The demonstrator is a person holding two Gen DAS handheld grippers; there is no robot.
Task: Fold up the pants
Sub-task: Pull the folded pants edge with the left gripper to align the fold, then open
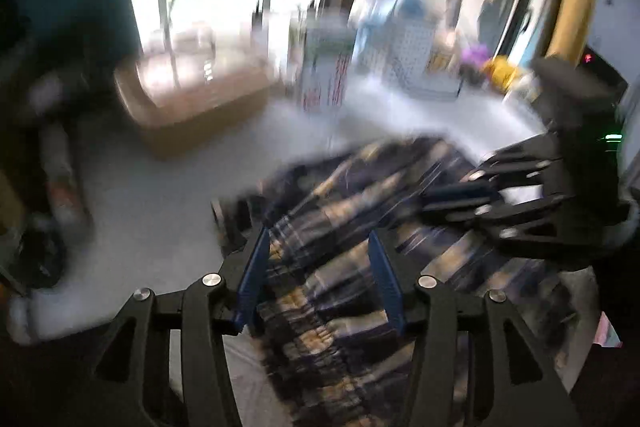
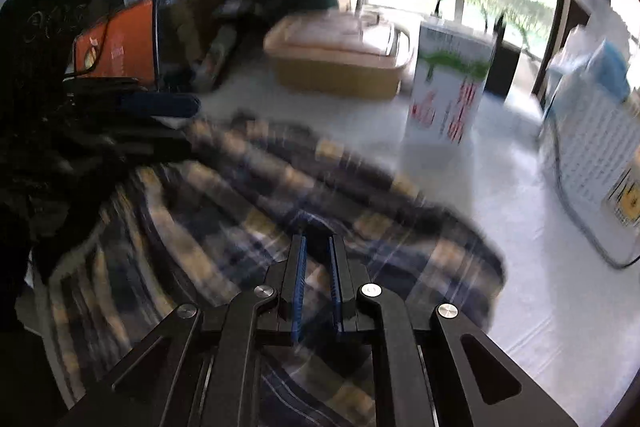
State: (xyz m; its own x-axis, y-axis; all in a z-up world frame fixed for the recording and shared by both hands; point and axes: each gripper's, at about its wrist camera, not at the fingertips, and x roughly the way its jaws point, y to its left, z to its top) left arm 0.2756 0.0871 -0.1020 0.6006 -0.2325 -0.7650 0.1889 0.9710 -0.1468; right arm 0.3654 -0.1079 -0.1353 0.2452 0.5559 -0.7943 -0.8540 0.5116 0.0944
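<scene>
White surface [image 2: 520, 307] before a bright window. Plaid pants [image 2: 224, 195] lie bunched at lower centre. Right hand-held gripper [image 2: 318, 259] pinches a fold; left hand-held gripper [image 1: 316, 259] straddles cloth, jaws apart. Advisable: regrip before folding.

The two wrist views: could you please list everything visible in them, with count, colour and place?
pants: one, navy and tan plaid, bunched on the table in front of both grippers
table: one, white surface
lidded box: one, tan, far side by the window
carton: one, white with green and red print, upright beside the box
perforated basket: one, white, far right
orange package: one, far left
left hand-held gripper: black, blue pads, open astride the pants
right hand-held gripper: black, blue pads, nearly shut on a fold of the pants
</scene>
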